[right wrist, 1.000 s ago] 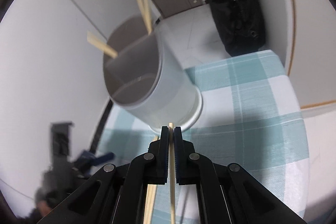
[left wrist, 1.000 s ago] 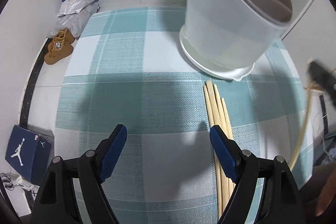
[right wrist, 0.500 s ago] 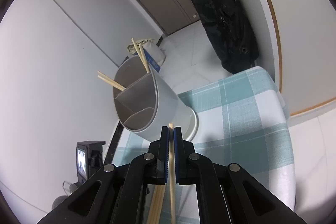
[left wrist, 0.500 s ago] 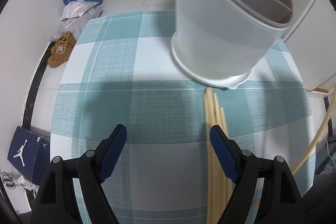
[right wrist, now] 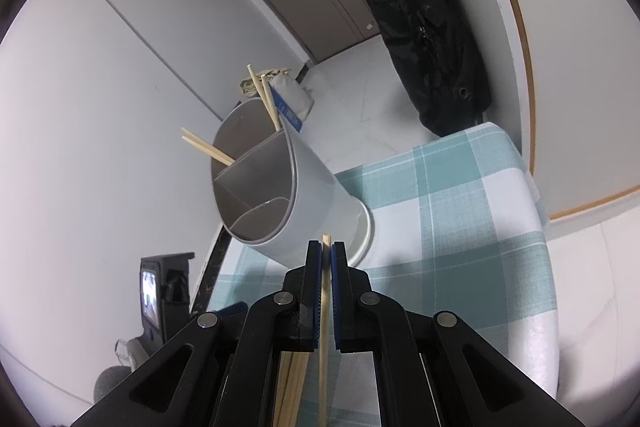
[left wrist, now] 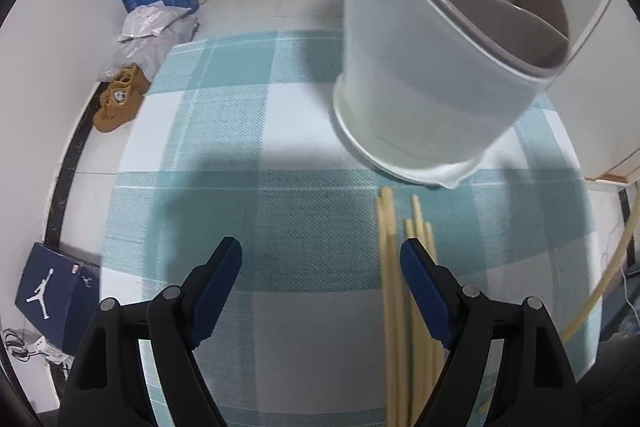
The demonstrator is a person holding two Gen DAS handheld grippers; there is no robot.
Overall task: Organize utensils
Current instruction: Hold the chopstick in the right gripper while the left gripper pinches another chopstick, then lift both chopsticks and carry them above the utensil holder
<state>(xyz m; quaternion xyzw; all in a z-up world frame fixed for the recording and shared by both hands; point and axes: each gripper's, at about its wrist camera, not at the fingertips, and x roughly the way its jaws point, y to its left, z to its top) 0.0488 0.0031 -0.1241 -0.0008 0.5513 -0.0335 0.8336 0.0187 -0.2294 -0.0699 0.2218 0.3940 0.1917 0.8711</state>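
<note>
You are mid-transfer: the right gripper is clamped on one chopstick, lifted just short of the holder. The left gripper hangs wide open and empty over the loose chopsticks lying just before the holder's base. Next, carry the held stick above the holder's rim, tip it down into a compartment, then release.

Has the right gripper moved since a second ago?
Yes. The right gripper, shut on one chopstick, has backed up and away from the utensil holder, which now looks smaller and farther off.

Black plastic claw arms, blue pads, silver round screws.
</note>
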